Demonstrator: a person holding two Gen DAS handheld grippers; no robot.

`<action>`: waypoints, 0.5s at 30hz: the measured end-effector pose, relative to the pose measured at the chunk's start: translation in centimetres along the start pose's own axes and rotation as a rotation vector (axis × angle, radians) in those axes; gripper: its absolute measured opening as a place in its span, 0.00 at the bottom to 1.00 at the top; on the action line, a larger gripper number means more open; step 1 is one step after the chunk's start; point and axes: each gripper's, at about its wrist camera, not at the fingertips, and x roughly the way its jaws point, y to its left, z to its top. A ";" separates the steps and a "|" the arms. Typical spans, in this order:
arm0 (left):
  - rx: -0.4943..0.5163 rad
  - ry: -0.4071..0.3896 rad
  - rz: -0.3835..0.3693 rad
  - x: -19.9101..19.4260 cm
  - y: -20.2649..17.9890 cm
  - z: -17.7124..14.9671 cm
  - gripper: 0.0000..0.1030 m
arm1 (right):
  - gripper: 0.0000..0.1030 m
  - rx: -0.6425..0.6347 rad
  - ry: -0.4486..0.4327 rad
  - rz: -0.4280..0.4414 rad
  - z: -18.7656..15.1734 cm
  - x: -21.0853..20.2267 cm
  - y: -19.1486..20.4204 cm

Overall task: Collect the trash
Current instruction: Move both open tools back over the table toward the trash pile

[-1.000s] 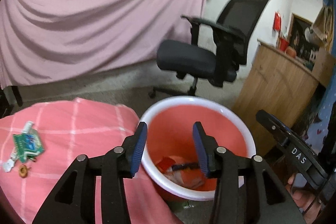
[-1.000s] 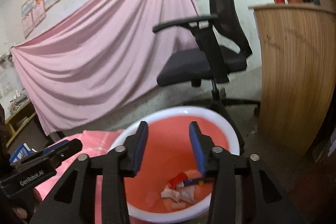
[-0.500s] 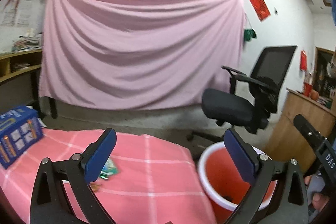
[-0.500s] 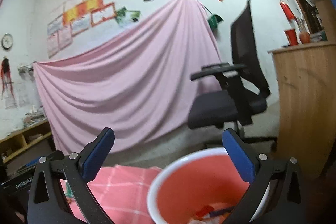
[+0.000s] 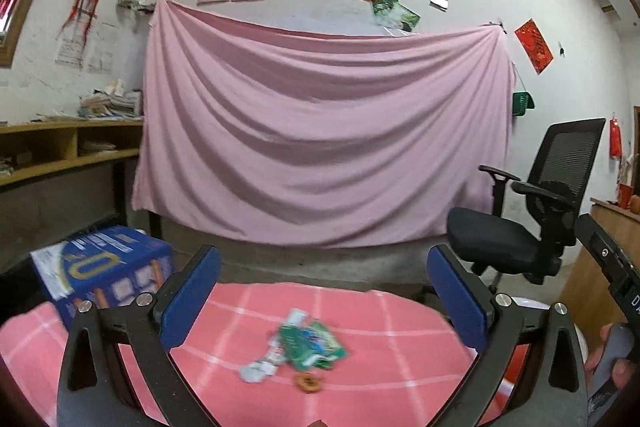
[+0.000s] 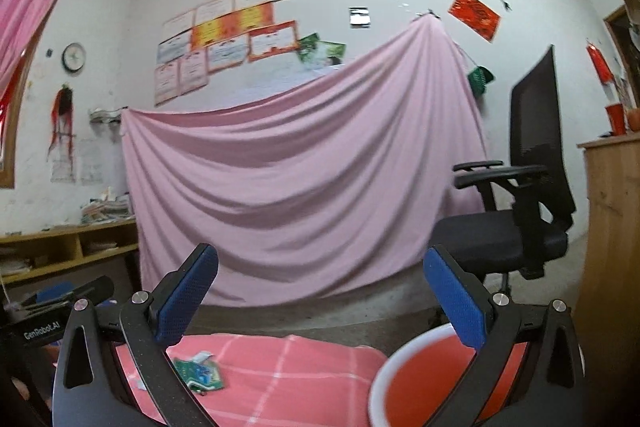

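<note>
Where both hovered narrow over bucket (image 6: 400,379) earlier, left gripper (image 5: 320,291) and right gripper (image 6: 320,291) now gape wide, empty, facing wrappers (image 5: 310,343) on desk (image 5: 380,379).

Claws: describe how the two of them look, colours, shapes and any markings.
The left claw and right claw look alike: black angular frames with triangular cutouts and silver screws, each finger faced with a dimpled blue pad. The right claw's body shows white letters; the left's body reads "GenRobot.AI". No cables or sleeves show.
</note>
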 end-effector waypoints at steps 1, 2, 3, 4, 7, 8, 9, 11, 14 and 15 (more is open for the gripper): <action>0.006 -0.003 0.008 0.0 0.3 -0.1 0.98 | 1.00 -0.009 0.002 0.009 -0.2 0.3 0.6; 0.013 -0.003 0.015 0.0 0.7 -0.2 0.98 | 1.00 -0.019 0.005 0.015 -0.4 0.5 1.3; 0.020 -0.001 0.021 0.0 1.2 -0.3 0.98 | 1.00 -0.032 0.011 0.022 -0.6 0.9 1.9; 0.026 0.006 0.023 0.2 1.6 -0.5 0.98 | 1.00 -0.041 0.018 0.027 -0.8 1.2 2.4; 0.038 0.043 0.020 0.7 2.9 -1.1 0.98 | 1.00 -0.076 0.045 0.045 -1.6 2.2 3.8; 0.040 0.067 0.017 1.1 3.5 -1.4 0.98 | 1.00 -0.087 0.057 0.049 -1.9 2.5 4.3; 0.040 0.084 0.015 1.3 3.8 -1.6 0.98 | 1.00 -0.097 0.070 0.053 -2.1 2.9 4.6; 0.035 0.156 -0.002 2.3 4.7 -2.4 0.98 | 1.00 -0.116 0.108 0.066 -2.7 3.9 5.3; 0.021 0.251 -0.021 3.5 5.4 -3.5 0.98 | 1.00 -0.132 0.165 0.082 -3.6 4.9 5.8; 0.012 0.287 -0.030 4.1 5.7 -4.0 0.98 | 1.00 -0.136 0.188 0.086 -3.9 5.3 6.0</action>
